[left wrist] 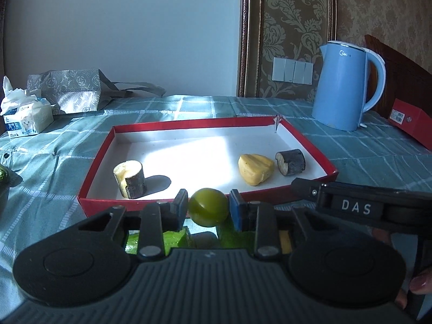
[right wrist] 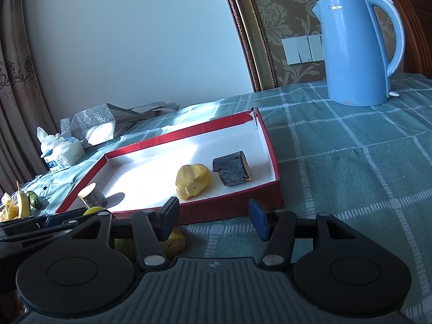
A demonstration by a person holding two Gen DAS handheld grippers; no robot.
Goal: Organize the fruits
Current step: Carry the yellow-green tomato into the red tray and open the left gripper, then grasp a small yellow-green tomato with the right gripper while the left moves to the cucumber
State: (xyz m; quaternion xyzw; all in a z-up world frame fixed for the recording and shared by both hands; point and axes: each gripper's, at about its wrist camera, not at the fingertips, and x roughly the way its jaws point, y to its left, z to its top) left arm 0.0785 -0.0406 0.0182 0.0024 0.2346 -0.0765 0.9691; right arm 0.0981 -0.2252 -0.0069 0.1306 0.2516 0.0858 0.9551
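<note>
The left gripper (left wrist: 208, 207) pinches a round green fruit (left wrist: 208, 206) between its two pads, one pad on each side of it. The fruit has no long axis to speak of, so the grip sits across its middle. Straight ahead of this gripper and just past its fingertips lies the near red wall of the shallow tray (left wrist: 172, 204), a box lid with a white floor. The coming move, as I judge it, turns on this: the fruit has to clear that low wall and come down on the open floor ahead.

Inside the tray, ahead and to the left of the gripper, a short dark-skinned cut piece (left wrist: 130, 179) stands upright. Ahead and to the right lie a yellow chunk (left wrist: 256, 172) and, just beyond it, a dark cut piece (left wrist: 291, 162) on its side. The stretch between them is bare, and it lies dead ahead.

The left gripper points forward and tilts somewhat down toward the tray. The right gripper (right wrist: 213, 220) hovers beside it to the right, jaws spread and empty above the checked cloth (right wrist: 351, 175) on the surface, its own line aimed at the tray's right end. The left hand is the nearer one for the placing.
</note>
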